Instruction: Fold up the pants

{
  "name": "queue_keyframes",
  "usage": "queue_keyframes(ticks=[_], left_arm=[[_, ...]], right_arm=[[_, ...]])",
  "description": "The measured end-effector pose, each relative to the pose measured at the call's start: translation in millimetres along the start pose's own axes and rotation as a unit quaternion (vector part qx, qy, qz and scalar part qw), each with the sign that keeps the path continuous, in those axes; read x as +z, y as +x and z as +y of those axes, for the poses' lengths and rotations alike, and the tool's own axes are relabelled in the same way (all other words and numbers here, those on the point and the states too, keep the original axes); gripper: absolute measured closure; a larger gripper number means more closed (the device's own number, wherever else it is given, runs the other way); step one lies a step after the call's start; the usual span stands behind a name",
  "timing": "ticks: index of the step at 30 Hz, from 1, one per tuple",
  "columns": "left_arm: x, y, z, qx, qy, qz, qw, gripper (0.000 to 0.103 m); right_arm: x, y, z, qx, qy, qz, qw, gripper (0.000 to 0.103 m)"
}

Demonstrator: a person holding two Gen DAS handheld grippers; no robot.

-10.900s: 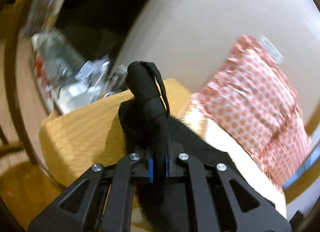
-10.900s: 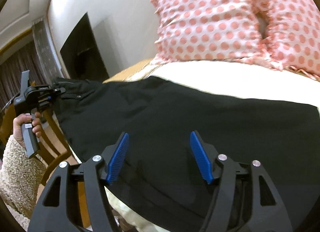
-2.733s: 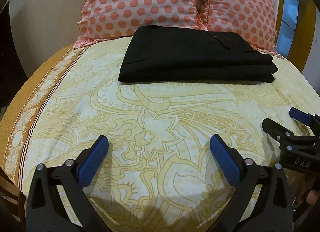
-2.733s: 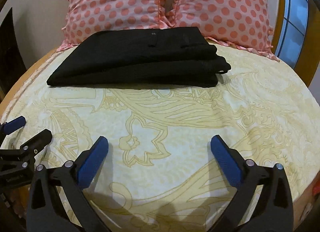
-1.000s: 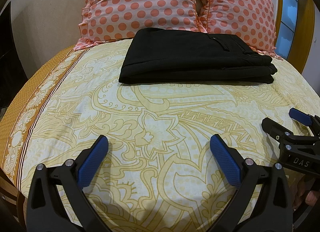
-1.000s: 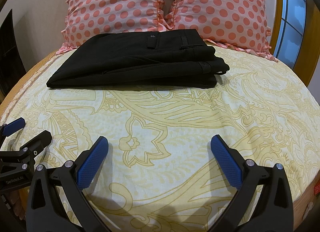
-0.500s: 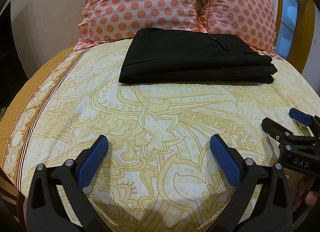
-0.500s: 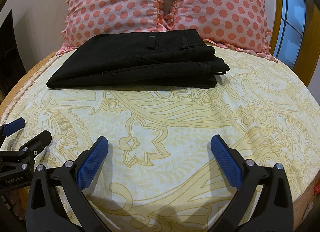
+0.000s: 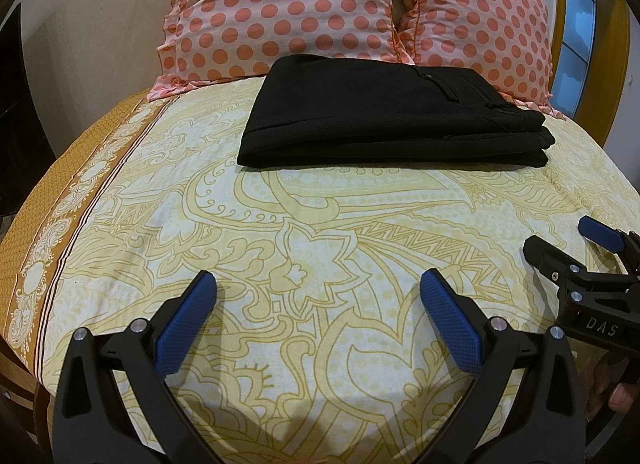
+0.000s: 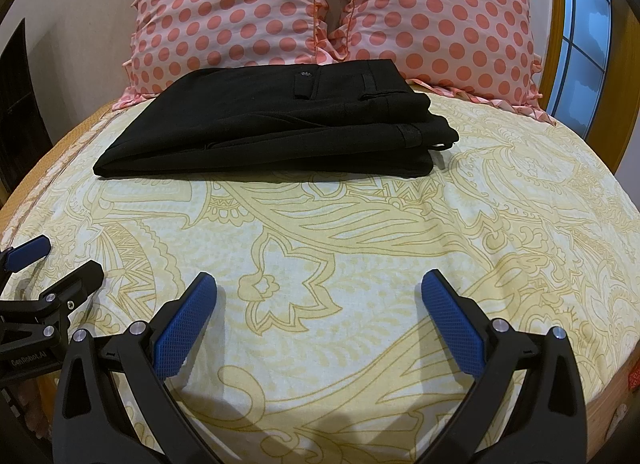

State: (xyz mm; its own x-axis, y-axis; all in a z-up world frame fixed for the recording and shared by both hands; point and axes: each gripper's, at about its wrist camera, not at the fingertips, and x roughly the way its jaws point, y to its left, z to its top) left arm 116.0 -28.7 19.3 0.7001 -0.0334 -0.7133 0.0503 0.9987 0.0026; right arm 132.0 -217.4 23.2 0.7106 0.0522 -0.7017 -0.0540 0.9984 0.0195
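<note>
The black pants (image 9: 384, 120) lie folded in a flat rectangular stack on the yellow patterned bedspread (image 9: 304, 232), just in front of the pillows. They also show in the right wrist view (image 10: 280, 124), waistband and pocket button on top. My left gripper (image 9: 318, 292) is open and empty, low over the bed's near part, well short of the pants. My right gripper (image 10: 319, 292) is open and empty, beside the left one. Each gripper shows at the edge of the other's view: the right (image 9: 592, 264), the left (image 10: 48, 276).
Two pink pillows with coral dots (image 9: 288, 12) (image 10: 432, 12) lean at the head of the bed. An orange bedspread border (image 9: 60, 192) runs along the left edge. A wooden frame and a window (image 10: 580, 36) stand at the right.
Over the last second nothing has visibly moved. Much earlier, my left gripper held the pants; they now lie folded and both grippers are pulled back and open.
</note>
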Motion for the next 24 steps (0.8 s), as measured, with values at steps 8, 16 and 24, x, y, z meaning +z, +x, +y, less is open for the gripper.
queue_keyframes(ticks=[8, 16, 24], left_arm=[[0.8, -0.1, 0.6, 0.0, -0.001, 0.002, 1.0, 0.002], [1.5, 0.2, 1.1, 0.0, -0.001, 0.004, 1.0, 0.002], [1.4, 1.6, 0.7, 0.0, -0.001, 0.006, 1.0, 0.002]], right_arm=[[-0.1, 0.1, 0.2, 0.0, 0.0, 0.0, 1.0, 0.001], [-0.1, 0.3, 0.2, 0.0, 0.0, 0.0, 1.0, 0.001], [-0.4, 0.3, 0.4, -0.001, 0.001, 0.0, 1.0, 0.001]])
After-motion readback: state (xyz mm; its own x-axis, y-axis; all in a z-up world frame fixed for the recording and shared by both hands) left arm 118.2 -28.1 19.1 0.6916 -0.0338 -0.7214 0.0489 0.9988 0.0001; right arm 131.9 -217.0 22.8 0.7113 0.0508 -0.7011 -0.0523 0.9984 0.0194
